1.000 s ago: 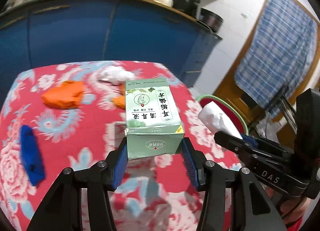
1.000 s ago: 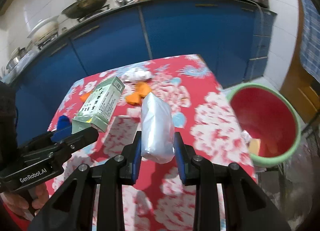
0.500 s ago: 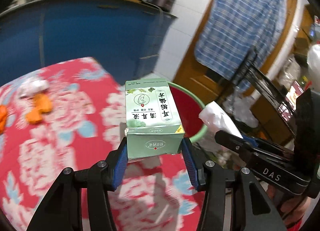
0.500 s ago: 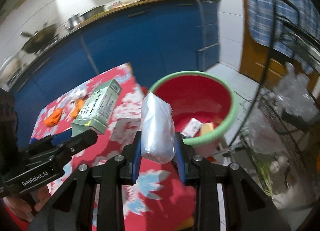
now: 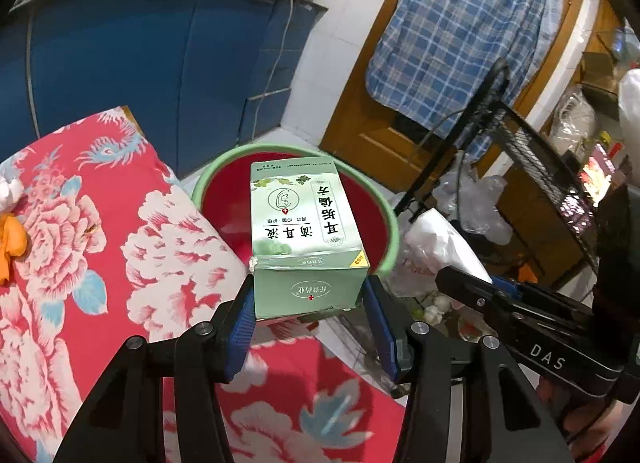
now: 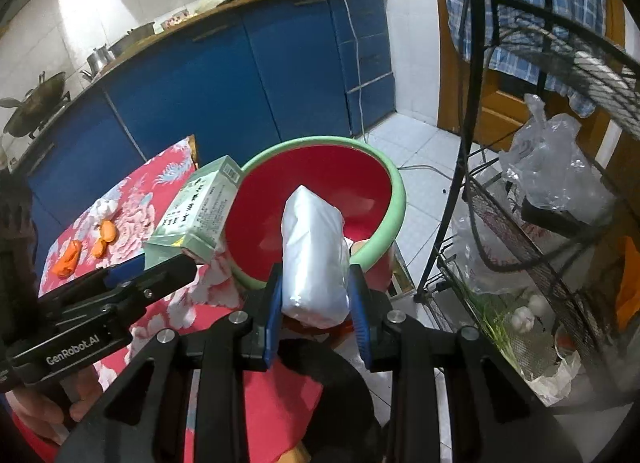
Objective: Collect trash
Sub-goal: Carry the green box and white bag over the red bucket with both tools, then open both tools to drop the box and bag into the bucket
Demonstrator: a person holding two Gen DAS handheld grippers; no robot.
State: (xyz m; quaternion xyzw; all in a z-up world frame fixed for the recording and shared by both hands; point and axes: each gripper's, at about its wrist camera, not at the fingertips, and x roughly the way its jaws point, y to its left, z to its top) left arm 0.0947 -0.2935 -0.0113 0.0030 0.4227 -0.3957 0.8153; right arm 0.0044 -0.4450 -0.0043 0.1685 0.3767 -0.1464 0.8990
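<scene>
Blue kitchen cabinets fill the upper left, a blue plaid cloth hangs on a wooden door upper right, and a black wire rack stands at right.

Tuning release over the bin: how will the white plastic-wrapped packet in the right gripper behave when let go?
The white plastic-wrapped packet probably gives: its film creases between the fingers. Glossy wrap suggests it slips out readily. It looks light, so it may land softly in the red bin.

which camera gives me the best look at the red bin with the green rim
The right wrist view. There the bin shows nearly its whole green rim and red inside, with only the white packet in front. In the left wrist view the green box hides most of the interior.
</scene>
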